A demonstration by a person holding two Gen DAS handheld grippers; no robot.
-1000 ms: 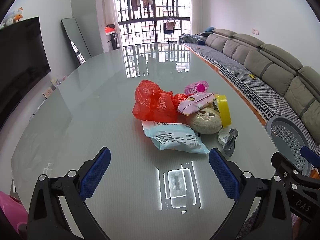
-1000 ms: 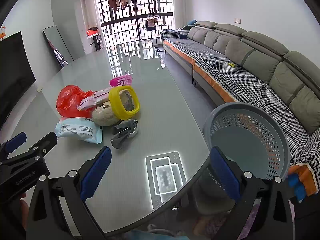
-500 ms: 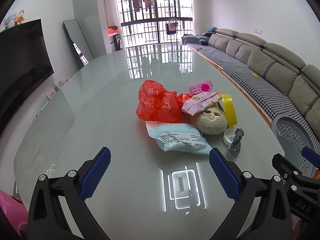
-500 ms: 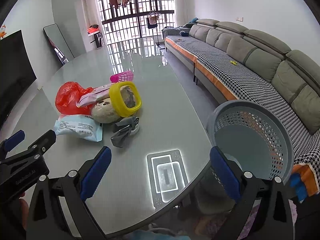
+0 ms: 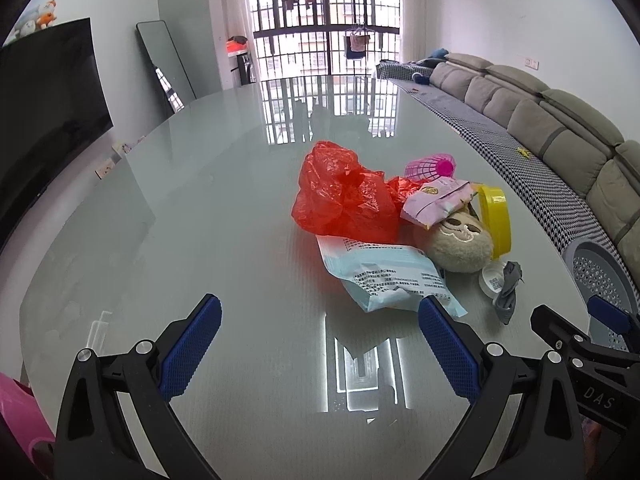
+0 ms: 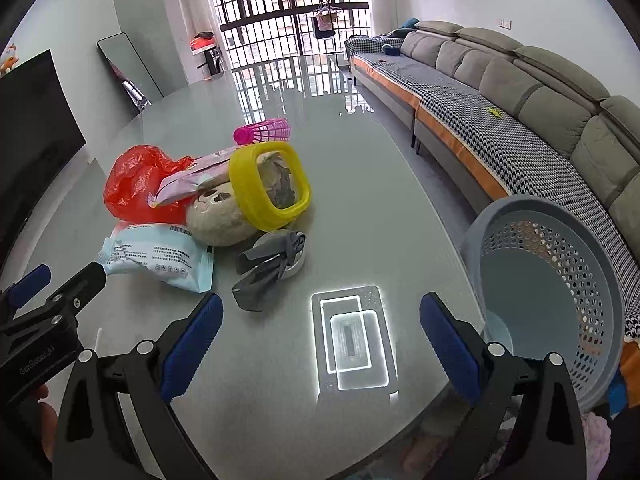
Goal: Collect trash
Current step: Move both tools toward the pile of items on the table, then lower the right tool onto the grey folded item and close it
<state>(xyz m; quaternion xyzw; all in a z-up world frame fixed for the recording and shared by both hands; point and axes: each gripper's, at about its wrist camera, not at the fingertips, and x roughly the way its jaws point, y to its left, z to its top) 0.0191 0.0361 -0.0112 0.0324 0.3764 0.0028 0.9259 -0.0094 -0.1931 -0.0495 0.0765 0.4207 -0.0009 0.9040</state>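
Left gripper [image 5: 320,344] spread wide above the glass table [image 5: 200,240], holding nothing, right gripper [image 6: 320,344] likewise gaping, empty, beside the basket [image 6: 552,300]

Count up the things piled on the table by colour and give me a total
Red: 1, plastic bag
Pink: 2, shuttlecock and snack packet
Yellow: 1, lid
Light blue: 1, wipes pack
Beige: 1, plush toy
Grey: 1, crumpled wrapper
White: 1, small cap
Total: 8
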